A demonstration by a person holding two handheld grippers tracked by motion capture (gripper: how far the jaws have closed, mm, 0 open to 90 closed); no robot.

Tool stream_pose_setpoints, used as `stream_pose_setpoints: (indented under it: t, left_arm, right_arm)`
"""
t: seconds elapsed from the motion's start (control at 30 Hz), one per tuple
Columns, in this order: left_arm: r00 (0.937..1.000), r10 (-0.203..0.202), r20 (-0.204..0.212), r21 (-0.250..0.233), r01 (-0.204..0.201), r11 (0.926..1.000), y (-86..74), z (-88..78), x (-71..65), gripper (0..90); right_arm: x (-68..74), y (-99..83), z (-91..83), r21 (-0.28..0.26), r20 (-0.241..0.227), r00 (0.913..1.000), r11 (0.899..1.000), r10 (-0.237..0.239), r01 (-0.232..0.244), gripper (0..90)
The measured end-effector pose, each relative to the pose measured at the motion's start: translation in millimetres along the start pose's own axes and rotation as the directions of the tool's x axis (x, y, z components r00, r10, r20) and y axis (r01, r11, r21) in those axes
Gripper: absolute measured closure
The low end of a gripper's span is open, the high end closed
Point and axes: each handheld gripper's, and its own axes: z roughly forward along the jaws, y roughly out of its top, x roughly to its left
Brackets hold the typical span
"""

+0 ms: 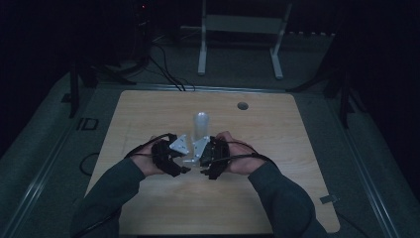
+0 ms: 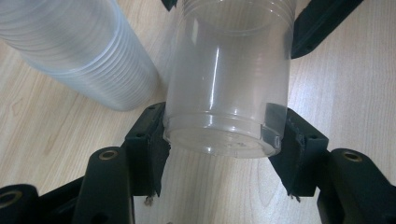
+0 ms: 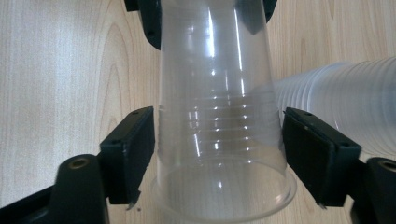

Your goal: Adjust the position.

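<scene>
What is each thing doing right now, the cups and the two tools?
clear cup: empty, held sideways between the two tools.
left tool: shut on the clear cup's bottom end.
right tool: open, pads beside the clear cup near its rim, seemingly not squeezing.
stack of cups: standing upright on the table, untouched.

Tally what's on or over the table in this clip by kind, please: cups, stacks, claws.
Single clear plastic cup, held between the two claws: 1
Stack of clear cups standing on the table: 1 (cups in it too many to count)
Claws: 2, the left claw and the right claw
Total: 4
</scene>
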Motion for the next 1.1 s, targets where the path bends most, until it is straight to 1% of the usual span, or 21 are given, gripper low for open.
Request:
stream_pose_setpoints:
  t: [0.1, 0.17, 0.3, 0.4, 0.5, 0.57, 0.67, 0.73, 0.93, 1.1]
  left_arm:
    - [1.0000, -0.006, -0.005, -0.011, 0.006, 0.9999, -1.9, -0.6, 0.9, 41.9]
    - [0.9999, -0.011, -0.007, -0.022, 0.011, 0.9997, -3.0, -0.5, 1.0, 41.9]
    - [0.9998, -0.017, -0.014, -0.023, 0.016, 0.9996, -4.5, 0.1, 1.5, 42.0]
    - [0.9996, -0.022, -0.017, -0.029, 0.022, 0.9993, -5.9, 0.4, 1.9, 41.9]
    - [0.9994, -0.029, -0.021, -0.035, 0.029, 0.9990, -7.5, 0.5, 1.9, 41.9]
    - [0.9991, -0.033, -0.027, -0.039, 0.032, 0.9987, -8.7, 0.7, 2.2, 41.9]
    - [0.9985, -0.045, -0.032, -0.053, 0.043, 0.9977, -10.9, 1.2, 2.0, 41.9]
    - [0.9976, -0.057, -0.039, -0.070, 0.055, 0.9961, -12.8, 2.2, 1.6, 41.9]
    - [0.9950, -0.084, -0.054, -0.094, 0.078, 0.9924, -18.5, 4.5, 1.2, 41.9]
    - [0.9931, -0.097, -0.066, -0.103, 0.090, 0.9907, -21.3, 4.2, 2.0, 41.9]
  right_arm:
    - [0.3, -0.9, -1.5, -0.005, 0.009, 0.9999, 1.000, 0.011, -0.011, 21.1]
    - [0.3, -1.6, -3.0, -0.016, 0.011, 0.9998, 1.000, 0.014, -0.014, 20.2]
    - [1.1, -2.6, -5.9, -0.029, 0.011, 0.9996, 0.999, 0.028, -0.028, 18.7]
    - [0.1, -3.1, -7.8, -0.043, 0.020, 0.9993, 0.999, 0.031, -0.030, 17.6]
    - [-0.6, -4.2, -10.4, -0.058, 0.024, 0.9985, 0.997, 0.049, -0.047, 17.2]
    - [-1.9, -5.1, -12.0, -0.072, 0.030, 0.9983, 0.996, 0.050, -0.047, 17.2]
    - [-3.4, -6.8, -14.1, -0.095, 0.032, 0.9972, 0.993, 0.068, -0.065, 17.2]
    - [-4.5, -8.0, -15.2, -0.113, 0.032, 0.9956, 0.990, 0.088, -0.084, 17.3]
    - [-6.7, -10.6, -18.9, -0.139, 0.043, 0.9927, 0.985, 0.113, -0.106, 17.3]
    - [-8.3, -12.3, -24.0, -0.171, 0.047, 0.9901, 0.978, 0.132, -0.123, 17.2]
